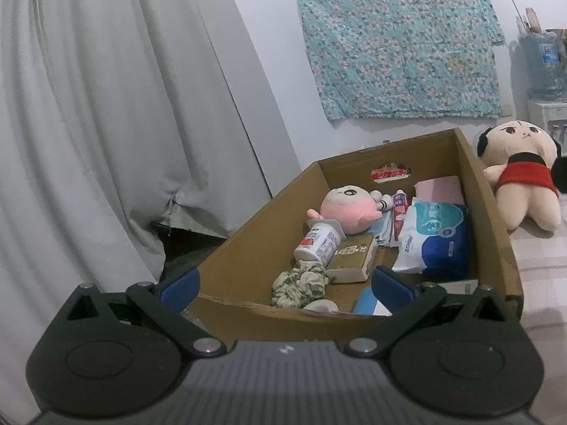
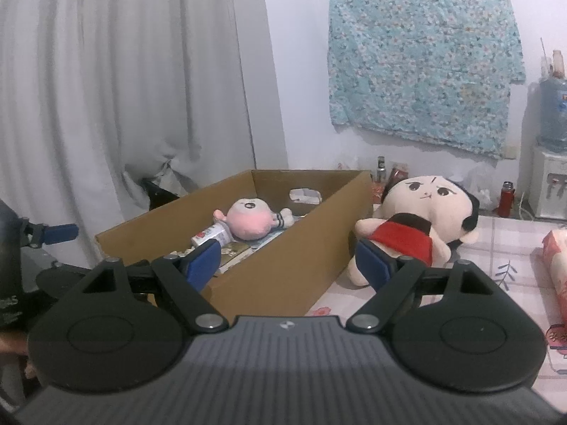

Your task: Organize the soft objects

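Left wrist view: the left gripper has its fingers spread, holding nothing. Just past them sits a box with a pink doll and a blue pack reading "ZONBI". The right gripper fingers are spread too; the big doll lies just past its right finger.

Both our wrist views face the far wall, angled slightly down. Left sits close at the cardboard box's near end; right, farther right. Shared: box, big doll, floral cloth.

Two plush dolls, one cardboard box, one tissue pack, perhaps one scrunchie.
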`<act>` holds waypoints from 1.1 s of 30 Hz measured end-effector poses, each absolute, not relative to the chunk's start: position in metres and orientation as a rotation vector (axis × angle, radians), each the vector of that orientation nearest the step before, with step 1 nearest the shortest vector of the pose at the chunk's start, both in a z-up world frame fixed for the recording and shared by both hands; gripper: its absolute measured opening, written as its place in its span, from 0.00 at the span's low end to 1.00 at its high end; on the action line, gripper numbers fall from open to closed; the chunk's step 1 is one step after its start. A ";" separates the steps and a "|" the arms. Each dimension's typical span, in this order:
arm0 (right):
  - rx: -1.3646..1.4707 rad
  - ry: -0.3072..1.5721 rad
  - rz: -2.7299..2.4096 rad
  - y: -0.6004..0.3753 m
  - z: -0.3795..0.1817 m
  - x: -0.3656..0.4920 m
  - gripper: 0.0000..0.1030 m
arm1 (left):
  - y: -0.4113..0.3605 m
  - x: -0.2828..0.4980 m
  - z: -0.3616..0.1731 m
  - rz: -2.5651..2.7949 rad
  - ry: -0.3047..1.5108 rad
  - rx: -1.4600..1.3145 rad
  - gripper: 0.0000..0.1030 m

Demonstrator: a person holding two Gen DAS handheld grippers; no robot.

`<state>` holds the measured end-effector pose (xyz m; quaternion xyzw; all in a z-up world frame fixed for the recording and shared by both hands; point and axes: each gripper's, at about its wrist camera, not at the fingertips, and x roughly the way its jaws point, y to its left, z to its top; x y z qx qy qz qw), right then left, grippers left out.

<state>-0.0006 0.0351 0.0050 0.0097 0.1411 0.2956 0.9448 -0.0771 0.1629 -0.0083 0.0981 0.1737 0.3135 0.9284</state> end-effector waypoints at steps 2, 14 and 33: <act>0.023 0.286 0.601 0.035 0.005 0.000 0.81 | 0.163 -0.076 -0.008 0.644 0.355 0.200 1.00; 0.101 0.325 0.584 0.031 0.001 0.012 0.81 | 0.161 -0.076 -0.007 0.646 0.349 0.195 1.00; 0.015 0.306 0.588 0.047 -0.006 0.009 0.82 | 0.162 -0.075 -0.007 0.650 0.358 0.190 1.00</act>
